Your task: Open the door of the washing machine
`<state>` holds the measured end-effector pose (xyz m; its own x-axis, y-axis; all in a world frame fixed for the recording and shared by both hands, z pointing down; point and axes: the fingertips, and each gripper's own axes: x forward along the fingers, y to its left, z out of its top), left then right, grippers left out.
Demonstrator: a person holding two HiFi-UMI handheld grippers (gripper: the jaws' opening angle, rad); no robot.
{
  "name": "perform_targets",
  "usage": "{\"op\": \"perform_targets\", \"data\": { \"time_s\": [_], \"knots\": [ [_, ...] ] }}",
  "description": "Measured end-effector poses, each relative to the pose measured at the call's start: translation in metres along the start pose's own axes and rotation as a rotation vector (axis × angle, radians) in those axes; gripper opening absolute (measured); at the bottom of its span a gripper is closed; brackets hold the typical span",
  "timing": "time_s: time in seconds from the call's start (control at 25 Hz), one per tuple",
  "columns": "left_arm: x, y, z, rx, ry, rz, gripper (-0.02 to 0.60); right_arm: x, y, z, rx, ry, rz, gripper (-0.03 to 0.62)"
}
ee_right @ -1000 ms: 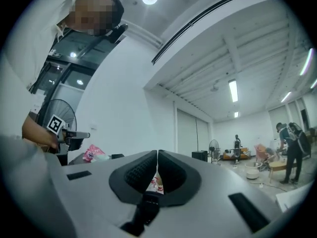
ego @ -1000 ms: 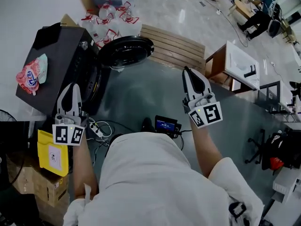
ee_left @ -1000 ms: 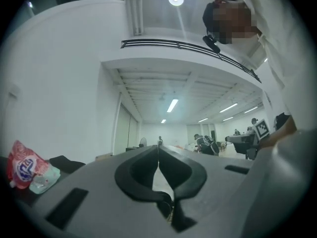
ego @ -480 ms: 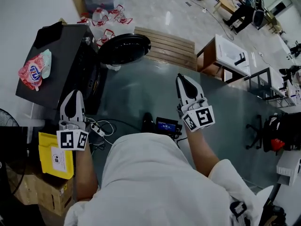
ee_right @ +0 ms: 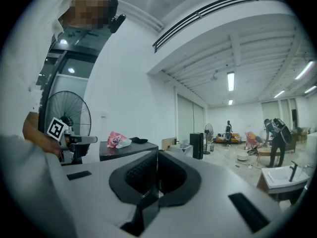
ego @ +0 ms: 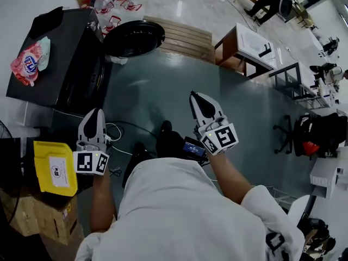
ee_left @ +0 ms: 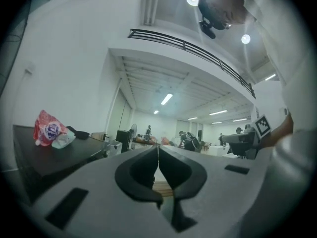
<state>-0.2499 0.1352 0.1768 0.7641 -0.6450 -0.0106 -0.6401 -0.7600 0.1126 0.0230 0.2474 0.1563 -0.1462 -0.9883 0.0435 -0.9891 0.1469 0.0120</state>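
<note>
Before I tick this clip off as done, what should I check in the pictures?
1. Door of the washing machine swung wide open: ok.
2. Left claw shut, nothing between its jaws: ok.
3. Right claw shut, nothing between its jaws: ok.
4. Both claws apart from the door and the machine: ok.
5. Inside of the machine empty: cannot tell, the front is seen nearly edge-on.
6. Floor free for stepping: not ok, cables lie beside the left claw.
</note>
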Motion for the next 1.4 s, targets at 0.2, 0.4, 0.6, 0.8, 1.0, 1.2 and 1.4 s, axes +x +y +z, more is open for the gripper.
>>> {"op": "perform_targets", "data": {
  "time_s": [0.2, 0.4, 0.6, 0.8, 1.0, 1.2, 1.4],
  "knots": [
    [-0.012, -0.042, -0.010, 0.003, 0.006, -0.049, 0.012, -0.020, 0.006, -0.021, 0.018, 0.036, 0.046, 0.033],
    [-0.020, -0.084, 0.009, 0.067, -0.022, -0.055, 0.012, -0.044, 0.008, -0.015, -0.052, -0.020, 0.080, 0.032],
    [-0.023, -0.129, 0.001, 0.117, -0.010, -0.011, 0.012, -0.102, -0.019, -0.010, -0.070, -0.059, 0.049, 0.032],
    [-0.019, -0.184, -0.015, 0.100, 0.005, -0.009, 0.012, -0.177, -0.061, -0.032, -0.002, -0.029, -0.022, 0.032],
    [-0.031, -0.225, -0.030, 0.102, 0.034, -0.009, 0.012, -0.214, -0.077, -0.047, 0.023, -0.020, -0.020, 0.032],
    [-0.048, -0.236, -0.044, 0.119, 0.078, 0.002, 0.012, -0.215, -0.072, -0.054, 0.039, -0.035, -0.013, 0.032],
    [-0.056, -0.224, -0.040, 0.103, 0.045, 0.012, 0.012, -0.206, -0.058, -0.054, 0.041, -0.024, 0.006, 0.032]
  ]
}}
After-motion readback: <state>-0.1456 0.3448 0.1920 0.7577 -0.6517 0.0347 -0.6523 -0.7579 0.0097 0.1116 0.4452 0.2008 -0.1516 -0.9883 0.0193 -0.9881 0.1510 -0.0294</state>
